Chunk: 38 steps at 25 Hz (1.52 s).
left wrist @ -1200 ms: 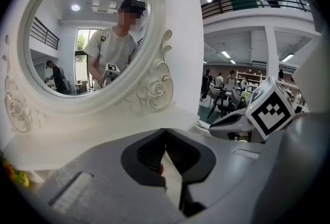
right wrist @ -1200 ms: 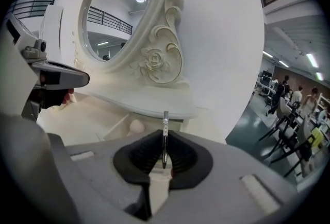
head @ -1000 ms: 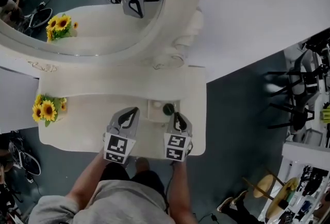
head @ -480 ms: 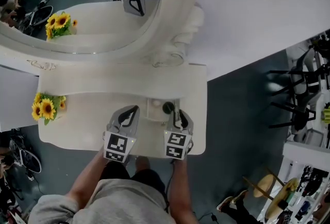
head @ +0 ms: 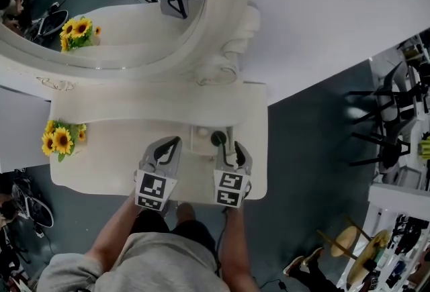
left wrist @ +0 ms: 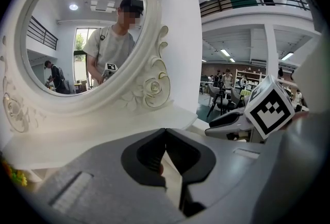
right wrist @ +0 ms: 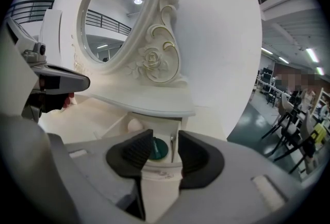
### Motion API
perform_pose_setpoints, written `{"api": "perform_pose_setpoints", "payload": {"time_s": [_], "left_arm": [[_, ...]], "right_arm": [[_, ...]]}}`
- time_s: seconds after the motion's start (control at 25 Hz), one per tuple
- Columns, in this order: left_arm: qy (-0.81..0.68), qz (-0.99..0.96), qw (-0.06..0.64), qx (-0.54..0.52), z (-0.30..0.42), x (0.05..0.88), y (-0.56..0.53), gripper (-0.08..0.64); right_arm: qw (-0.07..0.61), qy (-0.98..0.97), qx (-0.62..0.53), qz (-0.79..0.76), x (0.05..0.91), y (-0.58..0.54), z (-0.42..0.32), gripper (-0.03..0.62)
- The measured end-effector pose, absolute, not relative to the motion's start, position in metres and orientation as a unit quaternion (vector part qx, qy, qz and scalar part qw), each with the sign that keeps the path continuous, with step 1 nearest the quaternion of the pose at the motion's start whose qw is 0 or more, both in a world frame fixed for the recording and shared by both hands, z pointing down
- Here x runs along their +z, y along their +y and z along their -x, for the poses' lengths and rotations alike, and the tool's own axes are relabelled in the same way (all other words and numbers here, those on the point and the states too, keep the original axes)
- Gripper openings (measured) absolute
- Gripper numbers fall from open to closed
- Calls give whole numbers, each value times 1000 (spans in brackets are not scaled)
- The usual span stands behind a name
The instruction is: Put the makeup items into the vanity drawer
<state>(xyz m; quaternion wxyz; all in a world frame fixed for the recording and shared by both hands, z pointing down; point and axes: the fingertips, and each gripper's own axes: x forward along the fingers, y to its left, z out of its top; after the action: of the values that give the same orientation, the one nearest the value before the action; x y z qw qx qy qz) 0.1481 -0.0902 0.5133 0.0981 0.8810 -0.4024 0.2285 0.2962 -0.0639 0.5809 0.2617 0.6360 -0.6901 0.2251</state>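
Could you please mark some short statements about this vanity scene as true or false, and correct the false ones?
1. The drawer is open. True.
2. The sunflowers stand on the vanity top, left of the drawer in the head view. True.
3. The jaws of the left gripper stand wide apart. False: they are together.
4. The right gripper grips the dark green round item. False: its jaws have just opened and stand apart, gripping nothing; the item lies in the drawer.

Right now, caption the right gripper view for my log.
Right gripper, jaws just opened, nothing gripped, over the open drawer holding a round green compact.
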Motion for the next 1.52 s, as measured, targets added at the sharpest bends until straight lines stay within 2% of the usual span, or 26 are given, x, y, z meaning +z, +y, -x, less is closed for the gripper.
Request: {"api": "perform_pose_setpoints", "payload": {"time_s": [0.6, 1.0, 1.24, 1.52], "left_arm": [[-442, -880, 41, 167, -125, 435, -91, 11], [-497, -860, 4, 118, -73, 379, -82, 11], [-519, -848, -7, 108, -45, 365, -71, 11], [-537, -838, -11, 102, -22, 360, -61, 11]], "right_arm": [[200, -735, 139, -633, 483, -65, -267, 155], [157, -777, 44, -608, 403, -68, -211, 95], [140, -795, 9, -590, 379, -63, -175, 7], [130, -809, -3, -573, 372, -56, -148, 6]]}}
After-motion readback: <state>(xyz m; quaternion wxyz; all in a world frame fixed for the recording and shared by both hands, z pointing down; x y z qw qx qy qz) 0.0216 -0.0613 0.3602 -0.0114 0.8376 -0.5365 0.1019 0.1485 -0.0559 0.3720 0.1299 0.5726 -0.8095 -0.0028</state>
